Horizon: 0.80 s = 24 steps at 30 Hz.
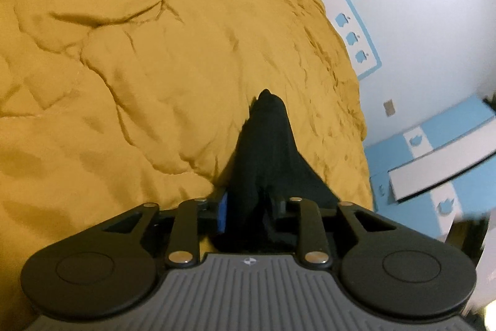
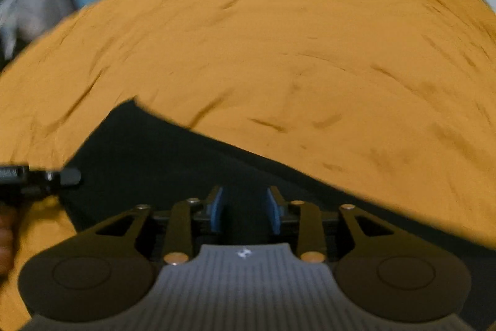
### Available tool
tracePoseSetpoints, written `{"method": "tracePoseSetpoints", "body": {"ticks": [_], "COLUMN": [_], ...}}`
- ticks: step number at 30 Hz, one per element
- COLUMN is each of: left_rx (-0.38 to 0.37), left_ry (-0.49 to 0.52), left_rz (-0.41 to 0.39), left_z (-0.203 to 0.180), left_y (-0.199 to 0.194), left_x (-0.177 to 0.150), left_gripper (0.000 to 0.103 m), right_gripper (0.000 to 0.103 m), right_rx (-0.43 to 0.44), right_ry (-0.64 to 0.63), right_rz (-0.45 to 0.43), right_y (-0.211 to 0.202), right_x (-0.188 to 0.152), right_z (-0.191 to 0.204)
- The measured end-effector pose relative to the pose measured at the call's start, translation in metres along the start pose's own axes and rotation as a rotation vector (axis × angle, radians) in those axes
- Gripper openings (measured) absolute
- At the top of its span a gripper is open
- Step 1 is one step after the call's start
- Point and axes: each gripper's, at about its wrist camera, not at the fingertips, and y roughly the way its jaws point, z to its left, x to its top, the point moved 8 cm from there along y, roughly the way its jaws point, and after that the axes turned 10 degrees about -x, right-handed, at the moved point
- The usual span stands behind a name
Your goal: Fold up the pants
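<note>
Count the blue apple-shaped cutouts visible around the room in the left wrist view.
5: three in a row on the blue wall strip beside the yellow bedspread, two on the blue-and-white furniture at right. More may be hidden by blur.

- No words, numbers or brand names can be read in either view.
- A small white emblem (image 1: 249, 261) stands on the grey ribbed body just behind the left gripper's fingers; it carries no letters.
- A like white emblem (image 2: 244, 252), blurred, stands on the grey ribbed body just behind the right gripper's fingers.
</note>
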Motion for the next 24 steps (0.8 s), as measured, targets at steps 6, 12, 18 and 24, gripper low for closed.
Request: {"method": "tracePoseSetpoints", "body": {"ticks": [6,12,18,24], "left_rx": [-0.035,0.08,0.133,0.26], "left_ry": [-0.018,0.037,0.004,0.059], "left_rz": [0.039,0.018,0.046,-0.038], "left_z": [-0.017,-0.022,0.003,-0.013], "left_y": [0.011,-0.004,0.004,-0.021], "left_x": [0.007,0.013,0.004,0.01], "left_gripper": [0.009,0.009,0.019,0.033], "right_gripper": [0.037,0.036,0.033,0.036], "right_rx": [-0.031,0.019,-0.031,-0.09], "right_ry": [0.092,0.101,-0.007,0.214], "right_rz": [0.05,0.002,0.057,-0.067], "right_y": [0.012,-0.01,-0.016,-0.098], "right_x": [-0.049,-0.049,-0.078,-0.106], "right_z": [-0.005,0.005,0.0,-0.078]}}
